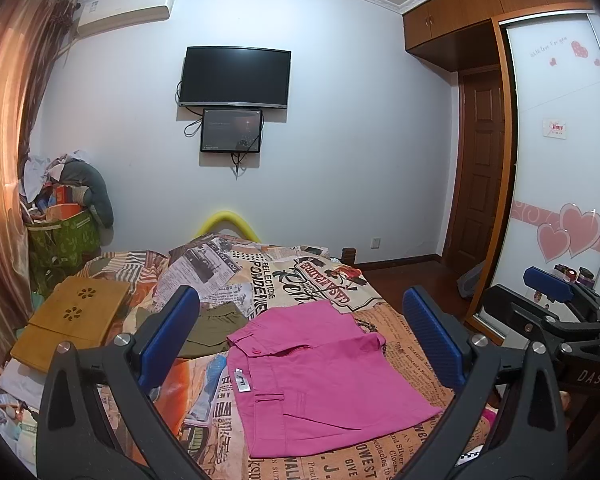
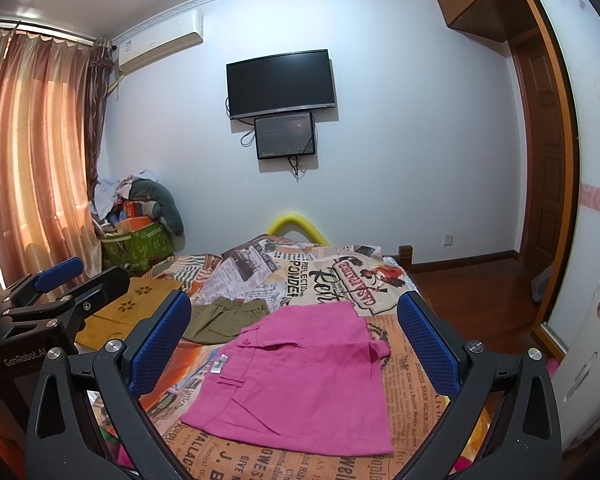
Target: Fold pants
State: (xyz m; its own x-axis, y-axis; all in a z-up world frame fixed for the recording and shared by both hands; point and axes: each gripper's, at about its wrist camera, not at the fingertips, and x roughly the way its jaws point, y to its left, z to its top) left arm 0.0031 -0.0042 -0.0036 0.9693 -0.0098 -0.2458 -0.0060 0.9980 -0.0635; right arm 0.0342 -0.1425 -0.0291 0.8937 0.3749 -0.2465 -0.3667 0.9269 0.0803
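Note:
Pink pants (image 1: 320, 376) lie folded flat on the newspaper-print bedspread (image 1: 404, 368), waistband and white label toward the left. They also show in the right wrist view (image 2: 300, 376). My left gripper (image 1: 300, 340) is open and empty, held above the near edge of the pants. My right gripper (image 2: 294, 344) is open and empty, also held above the pants. The right gripper appears at the right edge of the left wrist view (image 1: 548, 292); the left gripper appears at the left of the right wrist view (image 2: 60, 276).
Folded olive-green shorts (image 1: 210, 330) lie left of the pink pants. A wooden lap tray (image 1: 72, 320) rests on the bed's left side. A green bag piled with clutter (image 1: 64, 236) stands by the curtain. A wardrobe (image 1: 560, 160) and door are on the right.

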